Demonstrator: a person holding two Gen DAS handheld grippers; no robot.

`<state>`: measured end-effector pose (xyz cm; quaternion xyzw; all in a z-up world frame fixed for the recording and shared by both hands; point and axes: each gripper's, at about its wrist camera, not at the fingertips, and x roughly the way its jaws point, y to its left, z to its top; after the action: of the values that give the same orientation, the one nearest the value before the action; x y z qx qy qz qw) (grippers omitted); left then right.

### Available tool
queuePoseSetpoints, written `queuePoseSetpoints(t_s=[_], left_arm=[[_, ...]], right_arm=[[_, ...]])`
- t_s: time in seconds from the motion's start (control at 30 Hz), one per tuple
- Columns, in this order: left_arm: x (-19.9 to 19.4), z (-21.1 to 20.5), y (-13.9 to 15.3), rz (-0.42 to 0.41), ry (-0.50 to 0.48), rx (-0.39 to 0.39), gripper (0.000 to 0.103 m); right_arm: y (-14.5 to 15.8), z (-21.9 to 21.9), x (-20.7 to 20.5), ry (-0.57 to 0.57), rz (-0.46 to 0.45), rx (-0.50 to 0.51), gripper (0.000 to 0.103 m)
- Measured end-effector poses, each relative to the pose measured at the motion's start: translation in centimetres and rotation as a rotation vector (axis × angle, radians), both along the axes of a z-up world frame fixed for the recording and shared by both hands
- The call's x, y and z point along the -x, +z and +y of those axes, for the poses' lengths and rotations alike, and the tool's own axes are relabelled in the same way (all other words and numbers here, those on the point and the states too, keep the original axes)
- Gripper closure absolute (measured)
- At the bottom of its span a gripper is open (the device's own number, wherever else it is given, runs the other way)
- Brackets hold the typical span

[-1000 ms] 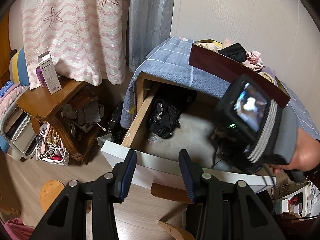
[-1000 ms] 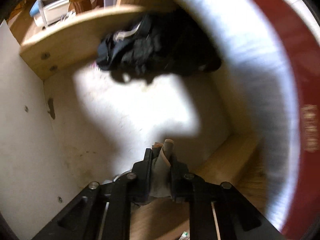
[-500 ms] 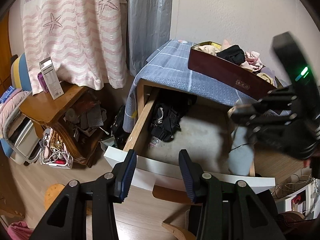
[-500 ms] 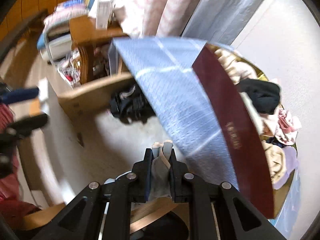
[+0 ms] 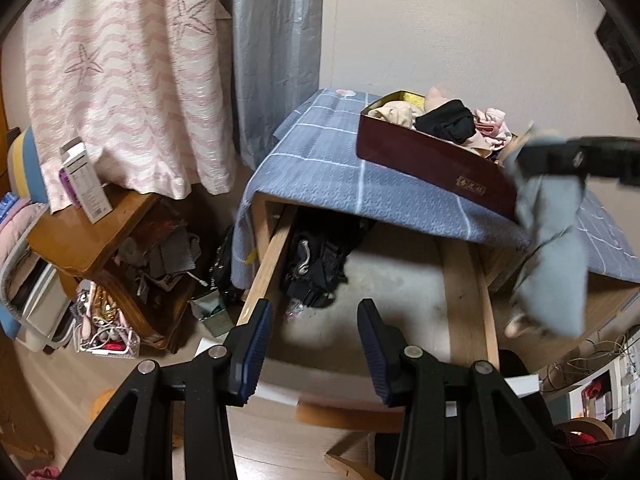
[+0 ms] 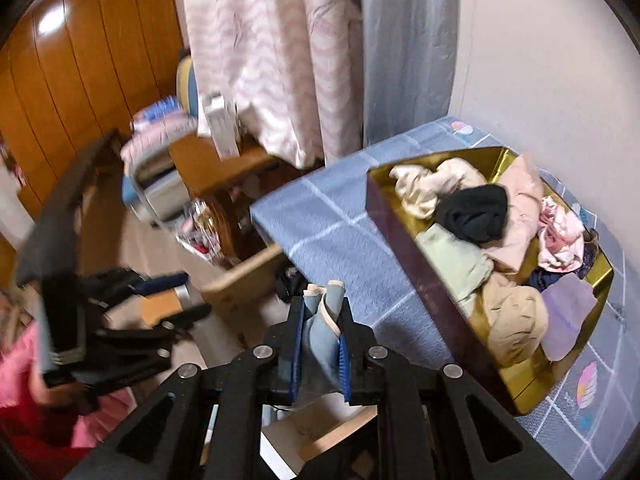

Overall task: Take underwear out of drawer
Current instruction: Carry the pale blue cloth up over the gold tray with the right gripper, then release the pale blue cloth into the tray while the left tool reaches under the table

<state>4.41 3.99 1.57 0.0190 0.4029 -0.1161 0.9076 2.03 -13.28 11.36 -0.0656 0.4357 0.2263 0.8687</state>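
Note:
The wooden drawer (image 5: 466, 304) stands pulled out under a table draped in a blue checked cloth (image 5: 320, 176). A heap of black underwear (image 5: 316, 268) lies in its back left corner. My right gripper (image 6: 320, 320) is shut on a grey-blue piece of underwear (image 6: 318, 332) with a pale trim, lifted above the cloth's edge. In the left wrist view that piece (image 5: 552, 264) hangs blurred at the right, beside the drawer. My left gripper (image 5: 314, 344) hovers open over the drawer's front with nothing between its fingers.
A dark red box with a gold lining (image 6: 404, 248), full of folded underwear, sits on the cloth (image 6: 332, 232) by the wall. A cluttered wooden side table (image 5: 80, 232) stands left of the drawer, under a pink curtain (image 5: 120, 80). Cables (image 5: 588, 360) lie at the right.
My right gripper rose out of the drawer with the grey-blue underwear, up past the cloth's edge to the box's level. My left gripper stayed in place, open.

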Motion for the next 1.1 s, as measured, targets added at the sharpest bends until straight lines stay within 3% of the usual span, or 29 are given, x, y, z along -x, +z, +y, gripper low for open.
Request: queuePoseSetpoints(t_s=[0.2, 0.37, 0.53, 0.7, 0.9, 1.0, 1.03, 1.1], left_arm=[[-2.0, -1.0, -0.3, 0.026, -0.049, -0.002, 0.059], [-3.8, -1.9, -1.1, 0.067, -0.076, -0.018, 0.059], [-5.1, -2.7, -1.9, 0.096, -0.084, -0.051, 0.059], [-6.3, -3.2, -2.4, 0.123, -0.098, -0.059, 0.059], [-8.0, -3.5, -3.0, 0.160, -0.101, -0.074, 0.059], [-8.7, -3.7, -3.4, 0.176, -0.098, -0.092, 0.059], [-9.0, -3.8, -3.5, 0.182, -0.101, -0.097, 0.059], [-9.5, -4.0, -4.2, 0.208, -0.096, -0.107, 0.059]], right_arm=[[3.3, -5.8, -1.3, -0.182, -0.090, -0.041, 0.088], [4.1, -11.7, -3.3, -0.381, -0.141, 0.006, 0.088], [3.1, -15.0, -6.3, -0.487, -0.120, 0.098, 0.088], [1.2, -16.4, -8.7, -0.488, -0.061, 0.101, 0.088], [0.8, -14.5, -9.8, -0.419, -0.058, 0.074, 0.088], [0.5, -13.4, -10.6, -0.406, -0.089, 0.158, 0.086], [0.1, -13.0, -11.0, -0.419, -0.111, 0.237, 0.084], [-0.5, -12.8, -11.6, -0.424, -0.123, 0.297, 0.069]])
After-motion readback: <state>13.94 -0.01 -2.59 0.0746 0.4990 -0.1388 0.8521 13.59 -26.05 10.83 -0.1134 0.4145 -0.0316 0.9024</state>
